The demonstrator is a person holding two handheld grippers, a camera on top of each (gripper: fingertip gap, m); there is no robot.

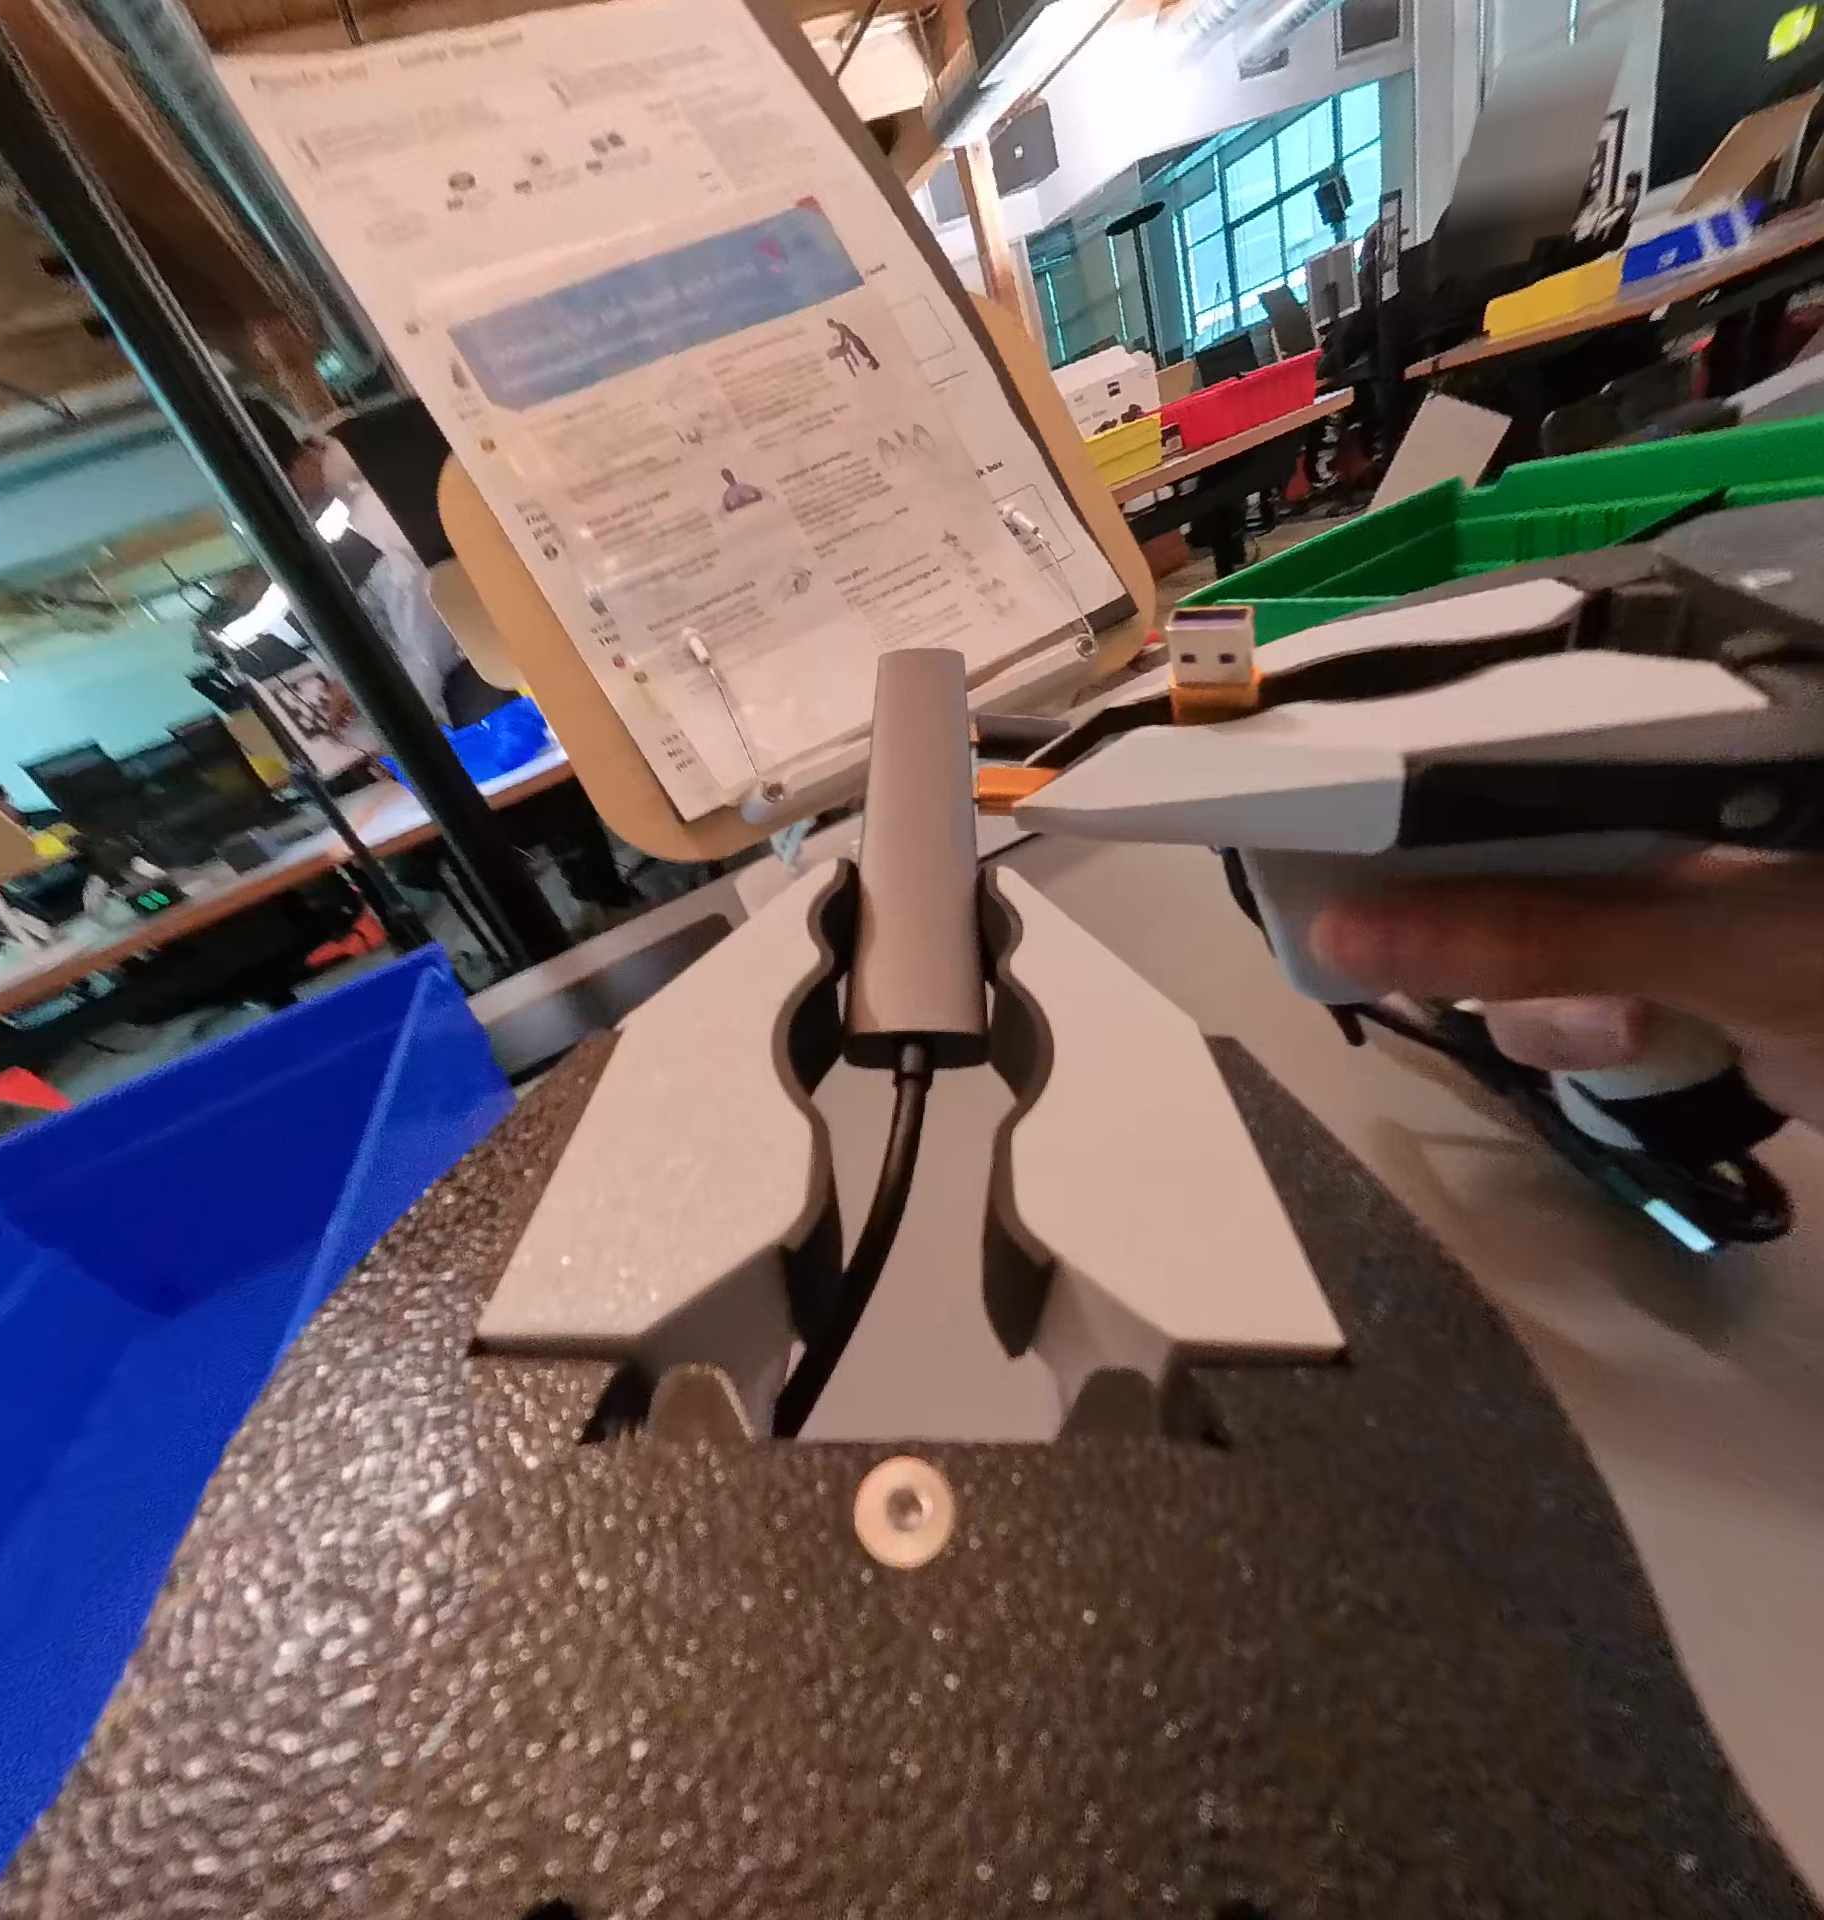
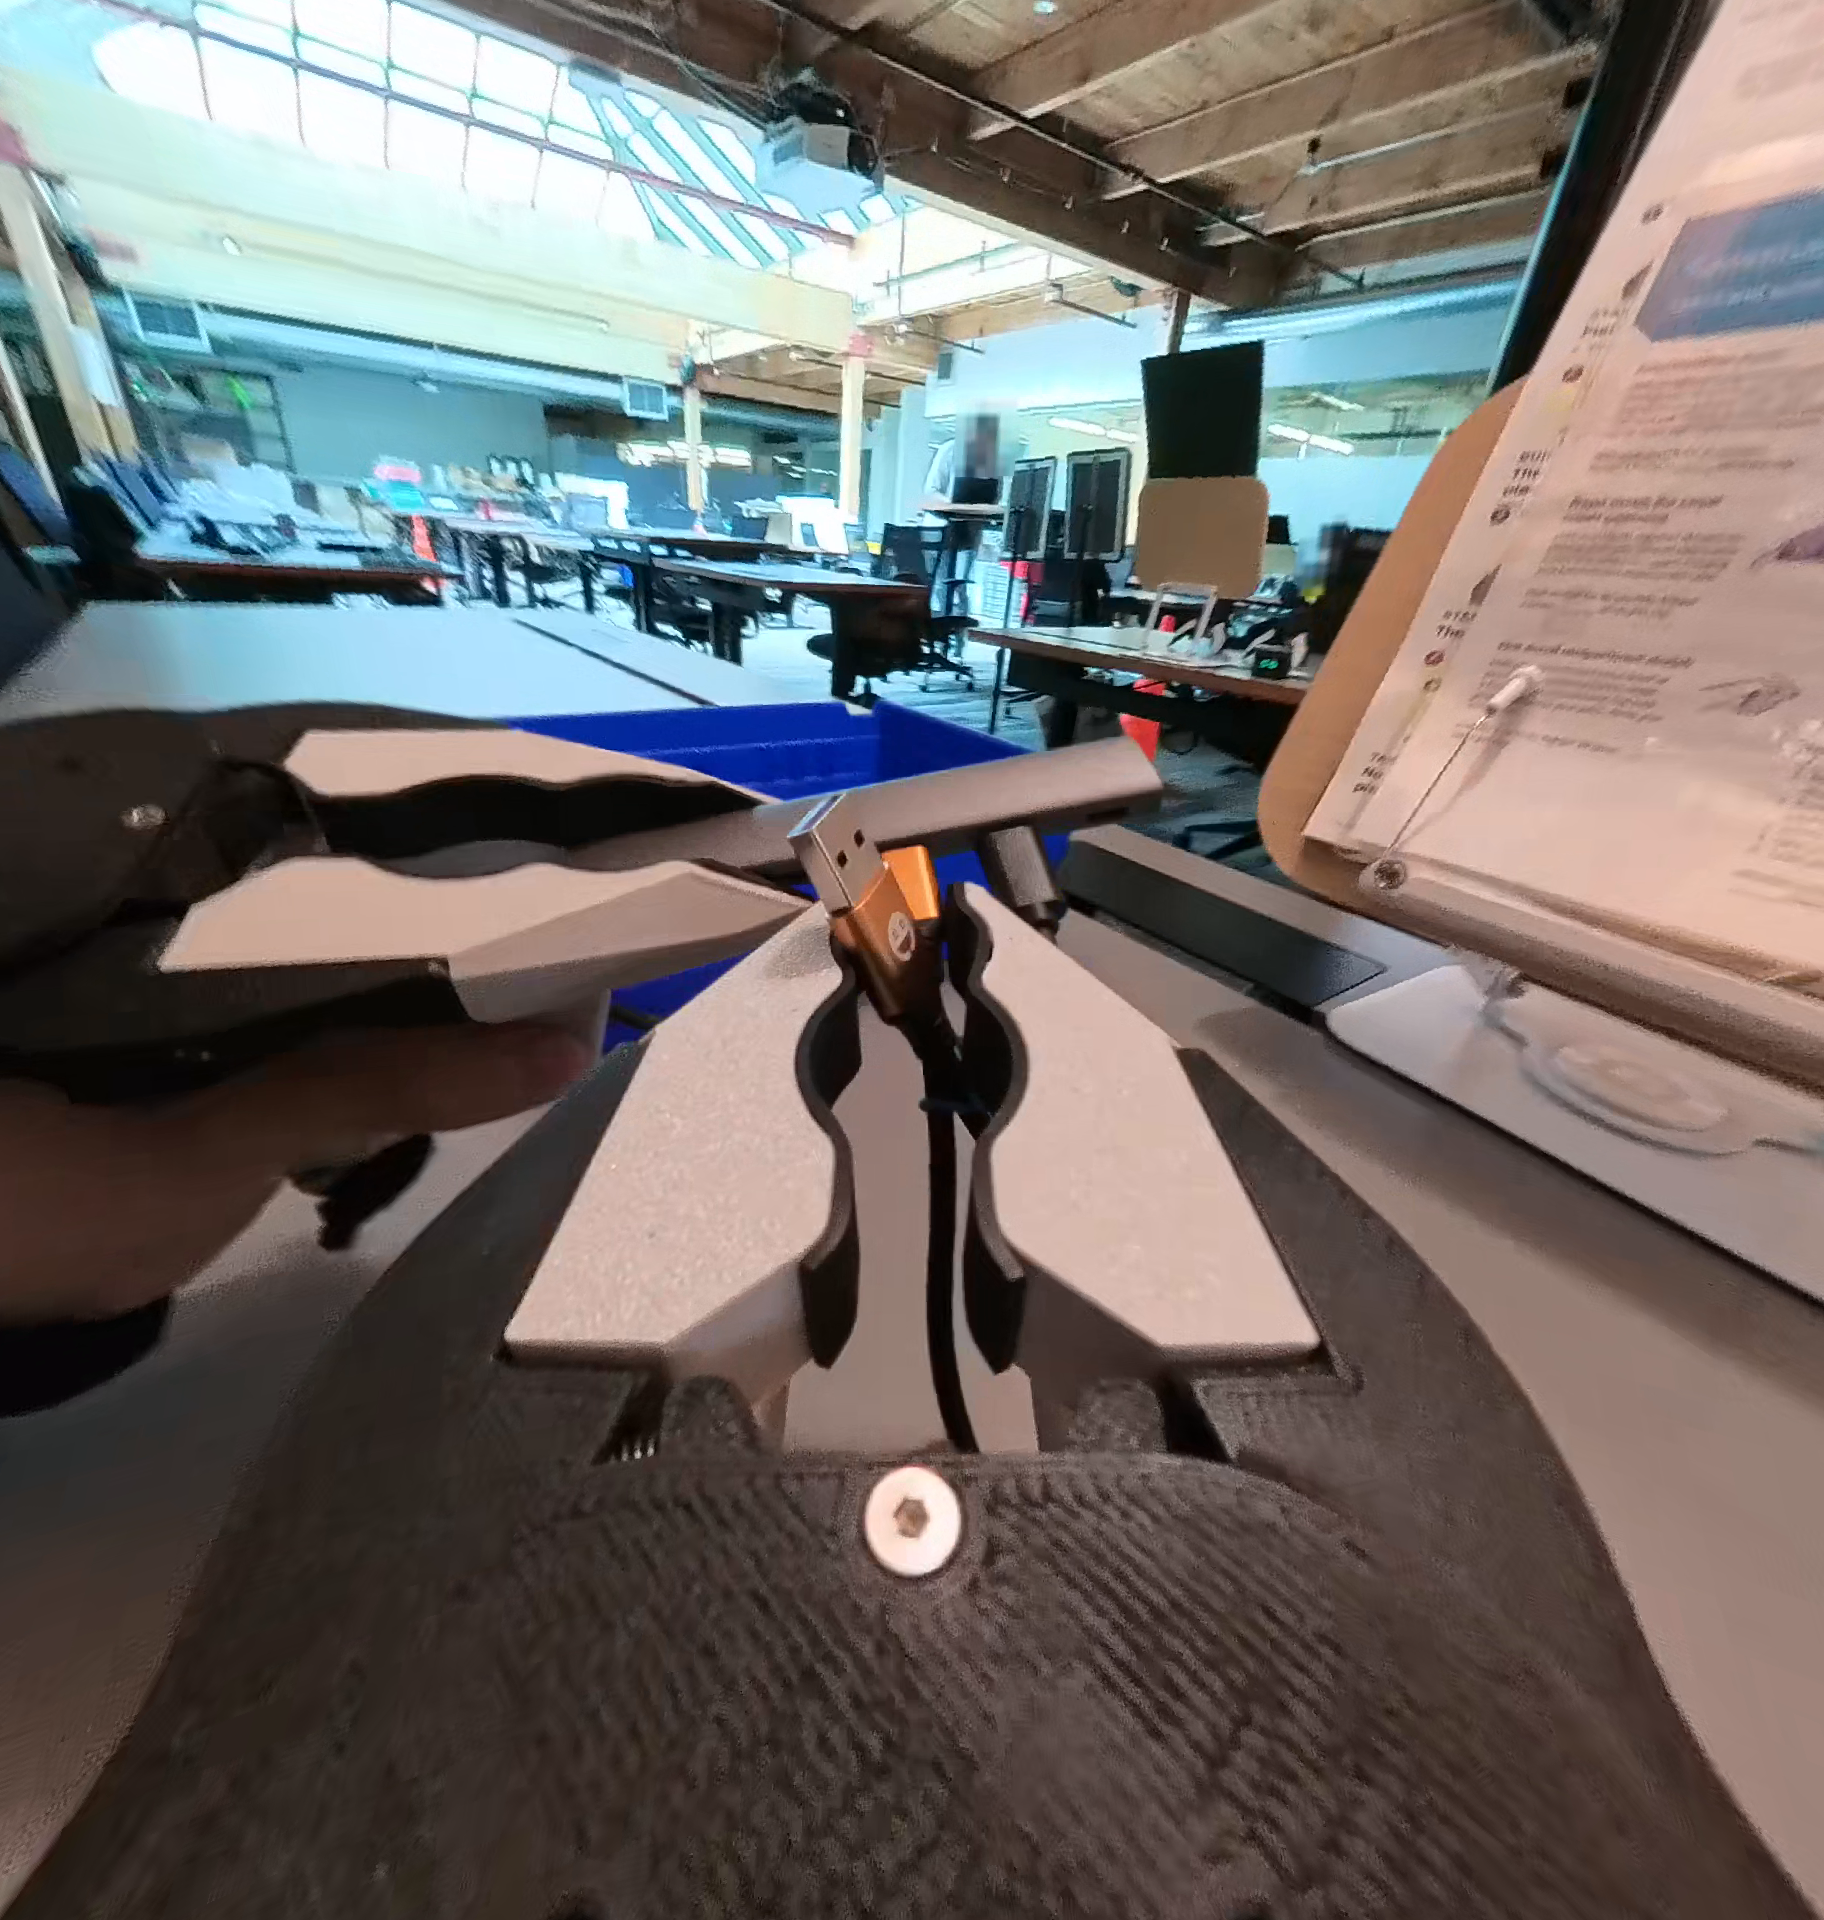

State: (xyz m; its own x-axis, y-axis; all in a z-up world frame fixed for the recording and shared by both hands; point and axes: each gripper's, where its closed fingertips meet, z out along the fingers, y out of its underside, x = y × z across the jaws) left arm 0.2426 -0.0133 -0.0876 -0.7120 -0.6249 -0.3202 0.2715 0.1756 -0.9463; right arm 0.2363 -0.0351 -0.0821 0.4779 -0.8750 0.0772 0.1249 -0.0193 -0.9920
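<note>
left gripper [image 1: 913,914] clamps slim grey metal hub [image 1: 913,831]; right gripper [image 2: 903,935] pinches orange-collared usb plug [image 2: 872,883].
plug sits just beside hub; judgement: square its metal tip to a hub port, keeping both grips firm.

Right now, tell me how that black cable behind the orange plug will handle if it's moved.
Probably floppy: the black cable curves loosely back from the orange plug held in the right gripper. Likely light. Its braided-looking sheath may resist slipping.

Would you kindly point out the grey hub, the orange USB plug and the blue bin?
grey hub [image 1: 913,831]: left wrist view, its flat face.
orange USB plug [image 2: 892,914]: right wrist view, its orange shell.
blue bin [image 1: 191,1226]: left wrist view, its side wall.
</note>
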